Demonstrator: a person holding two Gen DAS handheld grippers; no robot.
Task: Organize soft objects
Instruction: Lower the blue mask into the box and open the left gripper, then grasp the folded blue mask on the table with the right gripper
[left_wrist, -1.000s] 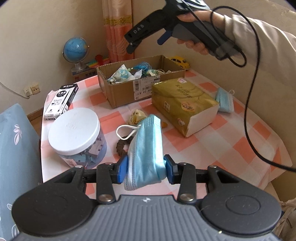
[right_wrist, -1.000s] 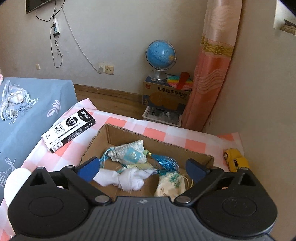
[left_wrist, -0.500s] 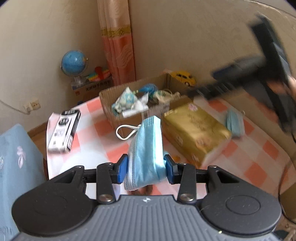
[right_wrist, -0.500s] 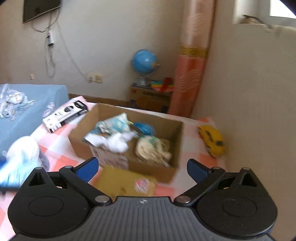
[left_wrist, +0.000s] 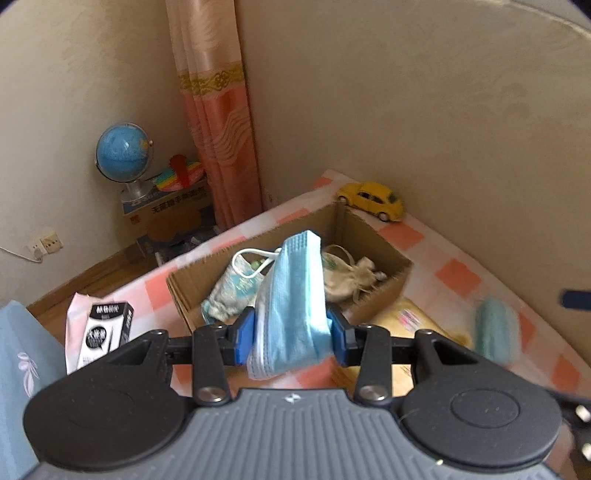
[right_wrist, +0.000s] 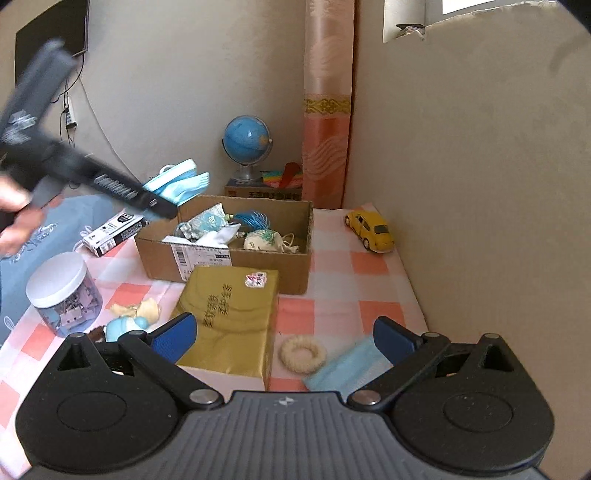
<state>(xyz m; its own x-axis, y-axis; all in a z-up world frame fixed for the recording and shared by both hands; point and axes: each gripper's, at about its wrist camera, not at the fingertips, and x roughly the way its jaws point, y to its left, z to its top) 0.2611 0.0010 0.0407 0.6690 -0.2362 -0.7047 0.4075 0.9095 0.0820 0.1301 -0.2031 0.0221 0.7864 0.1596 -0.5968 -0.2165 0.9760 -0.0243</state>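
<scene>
At the far left of the right wrist view, a hand (right_wrist: 16, 216) grips the left gripper (right_wrist: 173, 192), blurred, its tip raised above the near-left corner of the cardboard box (right_wrist: 236, 266). Its pads are clamped on a folded blue face mask (left_wrist: 291, 306) — the left wrist view shows the mask pinched upright between the blue pads, a white ear loop trailing off its upper left, with the box's open top directly behind it.

Below that hand, on the pink-and-white checked tablecloth (right_wrist: 369, 264), stands a clear jar with a white lid (right_wrist: 62, 291). Behind it lies a black-and-white carton (right_wrist: 112, 232), and just right of the jar a small blue-and-cream plush toy (right_wrist: 129, 319) lies near the cloth's front.

The box holds soft things already: a pale patterned pouch (right_wrist: 207, 221), a white cloth (right_wrist: 218, 238), a blue tassel (right_wrist: 255, 219) and a cream drawstring bag (right_wrist: 266, 242). Touching its front wall is a gold tissue pack (right_wrist: 229, 314).

Right of the pack lies a cream fuzzy hair ring (right_wrist: 302, 354), and just beside that a second blue face mask (right_wrist: 343, 371) flat on the cloth. The right gripper (right_wrist: 282, 338) hangs above these with its jaws spread wide and nothing between them (the second mask lies partly under its right finger).

A yellow toy car (right_wrist: 371, 230) sits by the wall at the far right.
</scene>
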